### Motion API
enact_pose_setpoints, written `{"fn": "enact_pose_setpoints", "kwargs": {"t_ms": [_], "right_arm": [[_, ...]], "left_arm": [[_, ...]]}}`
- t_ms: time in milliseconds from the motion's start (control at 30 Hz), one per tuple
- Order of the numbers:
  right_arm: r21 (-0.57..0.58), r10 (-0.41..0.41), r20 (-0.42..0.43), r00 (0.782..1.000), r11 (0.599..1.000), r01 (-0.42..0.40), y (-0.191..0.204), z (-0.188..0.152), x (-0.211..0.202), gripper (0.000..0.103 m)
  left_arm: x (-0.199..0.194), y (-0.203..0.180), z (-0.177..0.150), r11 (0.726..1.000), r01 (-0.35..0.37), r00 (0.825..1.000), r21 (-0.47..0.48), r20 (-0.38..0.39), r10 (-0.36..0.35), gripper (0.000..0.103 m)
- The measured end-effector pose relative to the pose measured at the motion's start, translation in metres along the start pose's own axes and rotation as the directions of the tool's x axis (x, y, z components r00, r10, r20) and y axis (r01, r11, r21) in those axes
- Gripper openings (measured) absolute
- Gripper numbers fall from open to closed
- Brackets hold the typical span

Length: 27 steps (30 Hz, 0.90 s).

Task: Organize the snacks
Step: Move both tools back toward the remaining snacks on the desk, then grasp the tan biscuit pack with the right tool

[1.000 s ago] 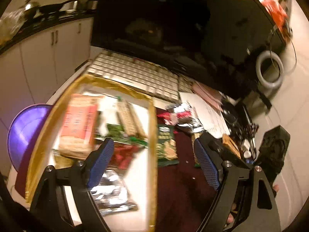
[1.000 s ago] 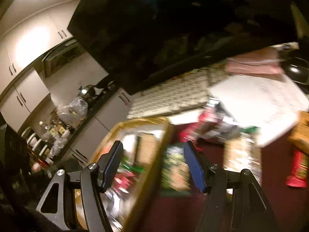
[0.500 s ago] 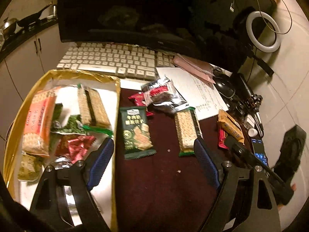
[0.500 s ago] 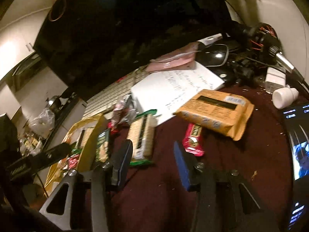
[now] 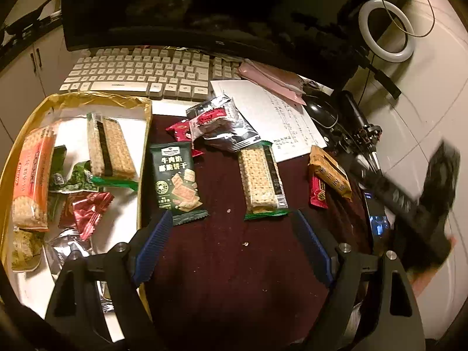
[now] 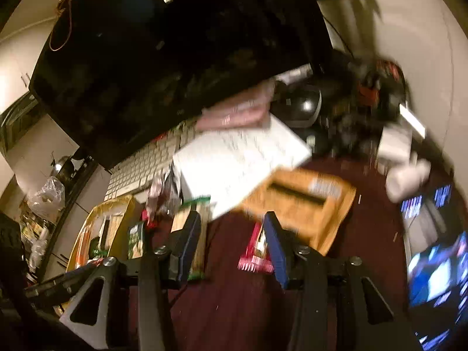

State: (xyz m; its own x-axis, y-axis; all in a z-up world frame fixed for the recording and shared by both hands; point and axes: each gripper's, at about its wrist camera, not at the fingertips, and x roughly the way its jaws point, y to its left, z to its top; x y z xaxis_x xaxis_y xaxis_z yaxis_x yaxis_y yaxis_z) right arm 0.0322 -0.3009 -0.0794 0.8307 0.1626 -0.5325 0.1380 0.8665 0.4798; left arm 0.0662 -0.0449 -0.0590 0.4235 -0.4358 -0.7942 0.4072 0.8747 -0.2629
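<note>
A gold-rimmed tray (image 5: pixel 147 134) at left holds several snack packs. On the dark red mat lie a green biscuit pack (image 5: pixel 175 180), a clear cracker pack (image 5: pixel 260 180), a silver pack (image 5: pixel 223 124), a small red pack (image 5: pixel 318 193) and an orange pack (image 5: pixel 330 172). My left gripper (image 5: pixel 231 247) is open and empty above the mat, near the green and cracker packs. My right gripper (image 6: pixel 232 245) is open and empty, low over the mat; the red pack (image 6: pixel 254 251) and orange pack (image 6: pixel 304 204) lie just beyond its right finger. The cracker pack (image 6: pixel 199 234) is behind its left finger.
A white keyboard (image 5: pixel 140 73) and a dark monitor (image 5: pixel 175 5) stand at the back. A paper sheet (image 5: pixel 272 117), a black mouse (image 5: pixel 320 111), cables and a ring light (image 5: pixel 386 29) are at right. A lit phone (image 5: pixel 377 219) lies at the mat's right edge.
My left gripper has swung right from over the tray to over the mat. My right gripper has moved right and forward, closer to the red and orange packs. Both stay open.
</note>
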Motion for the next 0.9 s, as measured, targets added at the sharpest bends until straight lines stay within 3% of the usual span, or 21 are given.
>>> {"fn": "enact_pose_setpoints", "kwargs": {"t_ms": [33, 267, 367, 567, 833, 900], "right_arm": [[-0.023, -0.020, -0.004, 1.000, 1.000, 0.020, 0.000, 0.009, 0.004, 0.064], [0.009, -0.108, -0.123, 0.986, 0.994, 0.110, -0.021, 0.052, 0.058, 0.067], [0.067, -0.122, -0.231, 0.965, 0.988, 0.141, -0.036, 0.054, 0.078, 0.067], [0.088, -0.007, -0.264, 0.965, 0.996, 0.031, -0.037, 0.033, 0.054, 0.067], [-0.151, 0.031, -0.289, 0.957, 0.985, -0.078, -0.013, 0.008, 0.028, 0.069], [-0.138, 0.036, -0.279, 0.960, 0.987, -0.077, -0.014, 0.013, 0.031, 0.069]], "left_arm": [[0.000, -0.001, 0.000, 1.000, 0.003, 1.000, 0.001, 0.000, -0.003, 0.085], [-0.003, -0.003, -0.002, 1.000, 0.023, 1.000, 0.016, 0.007, -0.023, 0.085], [-0.004, -0.002, -0.003, 0.999, 0.030, 1.000, 0.017, 0.009, -0.030, 0.085], [-0.002, 0.004, -0.005, 0.999, 0.037, 0.999, -0.004, 0.009, -0.037, 0.085], [0.004, 0.005, -0.007, 0.999, 0.044, 0.999, -0.008, -0.010, -0.045, 0.085], [0.003, 0.003, -0.008, 0.999, 0.046, 0.999, -0.004, -0.010, -0.046, 0.085]]}}
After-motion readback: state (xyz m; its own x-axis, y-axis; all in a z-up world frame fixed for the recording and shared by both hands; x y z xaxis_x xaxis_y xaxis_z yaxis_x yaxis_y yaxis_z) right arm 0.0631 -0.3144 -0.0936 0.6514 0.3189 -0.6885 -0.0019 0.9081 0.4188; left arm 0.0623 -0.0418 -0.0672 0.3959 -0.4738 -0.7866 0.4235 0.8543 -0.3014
